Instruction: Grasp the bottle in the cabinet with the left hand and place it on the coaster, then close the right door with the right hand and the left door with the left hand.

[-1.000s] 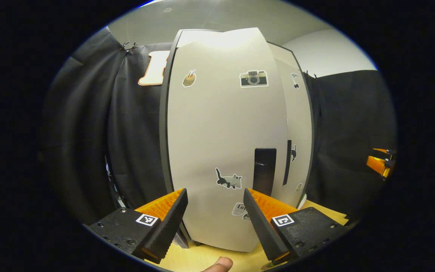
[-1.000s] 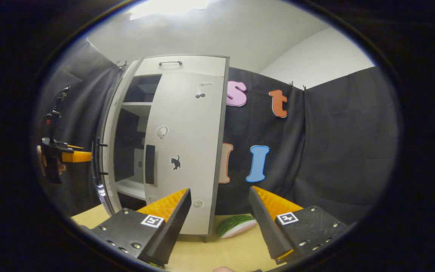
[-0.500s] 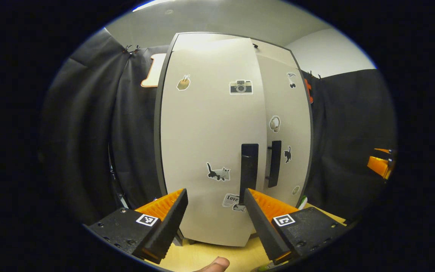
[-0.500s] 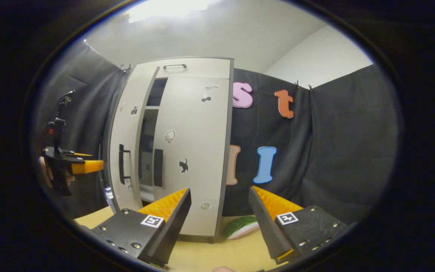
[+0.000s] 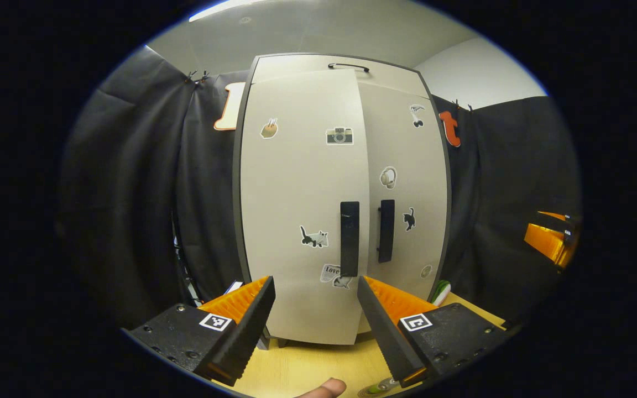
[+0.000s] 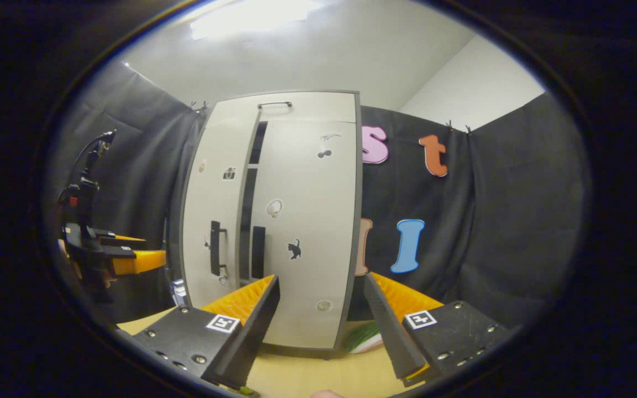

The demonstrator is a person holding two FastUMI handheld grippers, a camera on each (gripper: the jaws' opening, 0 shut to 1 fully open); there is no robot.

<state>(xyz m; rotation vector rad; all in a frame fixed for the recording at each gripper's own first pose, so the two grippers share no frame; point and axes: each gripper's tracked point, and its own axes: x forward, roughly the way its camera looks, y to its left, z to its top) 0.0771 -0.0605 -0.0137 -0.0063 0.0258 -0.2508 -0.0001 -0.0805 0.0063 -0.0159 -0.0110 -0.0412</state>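
Observation:
The white cabinet [image 5: 307, 182] stands ahead in the left gripper view, stickers on both doors. Its left door [image 5: 302, 210] is almost shut, its edge a little proud of the right door [image 5: 407, 182]. Two dark handles [image 5: 349, 237] sit side by side at mid-height. My left gripper [image 5: 316, 320] is open and empty, a short way back from the left door. In the right gripper view a narrow dark gap [image 6: 250, 204] remains between the left door [image 6: 208, 221] and the shut right door [image 6: 307, 221]. My right gripper [image 6: 321, 326] is open and empty. The left gripper [image 6: 130, 260] shows at the far left.
A green-and-white object [image 6: 365, 337] lies on the wooden table [image 6: 307, 376] by the cabinet's right foot. Something small and green [image 5: 375, 389] peeks in at the bottom edge of the left gripper view. The right gripper [image 5: 548, 243] shows at the far right there.
The left door has swung from well open to nearly shut. My left gripper has drawn back from it. The right gripper view has shifted slightly.

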